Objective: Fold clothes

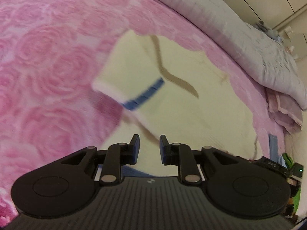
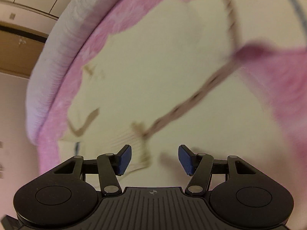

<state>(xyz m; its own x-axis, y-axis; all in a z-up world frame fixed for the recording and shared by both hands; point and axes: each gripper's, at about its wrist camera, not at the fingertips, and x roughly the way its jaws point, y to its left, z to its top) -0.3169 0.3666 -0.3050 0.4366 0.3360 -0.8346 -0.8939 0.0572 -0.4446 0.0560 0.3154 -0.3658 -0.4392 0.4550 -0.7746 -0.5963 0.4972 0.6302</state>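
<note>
On the bed, a cream garment (image 1: 191, 99) is spread flat over a pink rose-patterned blanket (image 1: 48, 67), and it is seen in both wrist views. One sleeve (image 1: 126, 76) is folded across the body of the garment, and its cuff is marked by a blue band (image 1: 144, 94). Tan trim (image 1: 172, 76) is seen running across the cream cloth in a wavy line; in the right wrist view the same kind of trim (image 2: 191, 97) is seen as a long diagonal strip, much blurred. The left tool (image 1: 149, 149) is held just above the lower part of the garment, its jaws parted by a narrow gap with nothing gripped between them. The right tool (image 2: 155, 160) is held over the hem of the garment with its jaws spread wide, and no cloth is gripped; a curled edge of the cloth (image 2: 142, 153) lies below the gap, nearer the left finger. Beyond the blanket, a pale grey quilt (image 1: 239, 38) is bunched along the far edge of the bed, and folded pinkish cloth (image 1: 284, 111) is stacked at its end. Cream cupboard doors (image 1: 268, 0) are visible behind the quilt.
</note>
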